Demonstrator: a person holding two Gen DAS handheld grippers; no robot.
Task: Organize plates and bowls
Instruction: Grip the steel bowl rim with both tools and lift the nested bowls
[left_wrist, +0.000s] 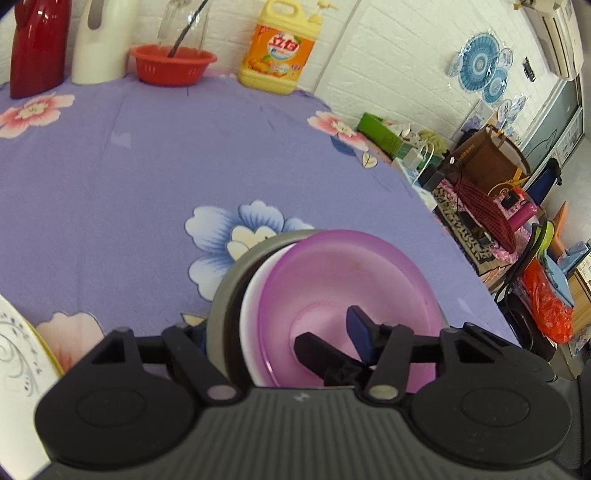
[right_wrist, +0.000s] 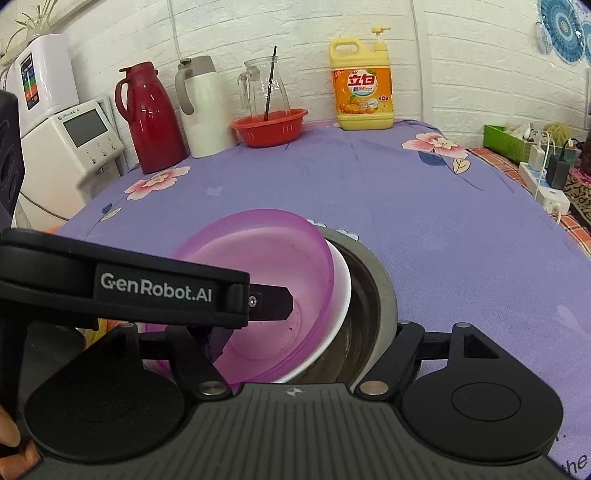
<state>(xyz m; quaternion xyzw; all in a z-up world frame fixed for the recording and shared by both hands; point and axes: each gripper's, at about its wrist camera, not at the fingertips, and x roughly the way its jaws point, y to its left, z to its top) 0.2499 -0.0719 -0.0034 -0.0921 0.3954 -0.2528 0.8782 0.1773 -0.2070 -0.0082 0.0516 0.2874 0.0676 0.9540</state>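
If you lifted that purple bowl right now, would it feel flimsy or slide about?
The purple bowl looks like thin, translucent plastic, so probably light and slightly bendy. It sits tilted in the white bowl inside the metal bowl, so it may slip easily.
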